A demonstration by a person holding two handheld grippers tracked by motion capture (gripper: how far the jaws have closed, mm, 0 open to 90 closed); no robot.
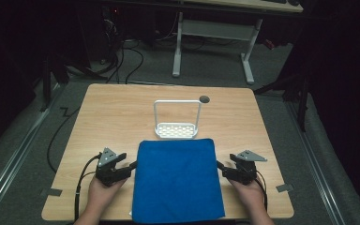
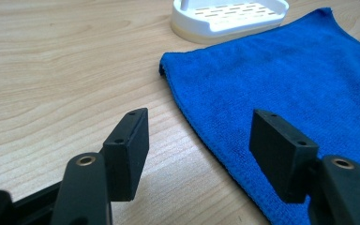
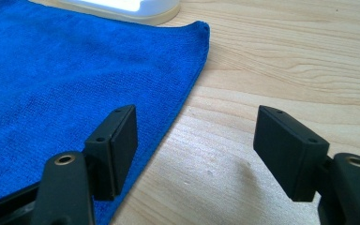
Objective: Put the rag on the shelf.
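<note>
blue cloth [image 1: 176, 180] | flat, square, fuzzy weave | left gripper [image 1: 130, 166] jaws apart, empty | right gripper [image 1: 219, 167] likewise

Blue cloth [image 2: 286, 70] seen as matt, nubby microfibre; table [image 2: 51, 70] smooth pale woodgrain; white rack [image 2: 229, 16] glossy plastic.

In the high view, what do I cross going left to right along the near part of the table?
Left gripper, fingers open at the cloth's left edge → blue cloth, lying flat → right gripper, fingers open at the cloth's right edge. The white rack stands farther back, behind the cloth.
</note>
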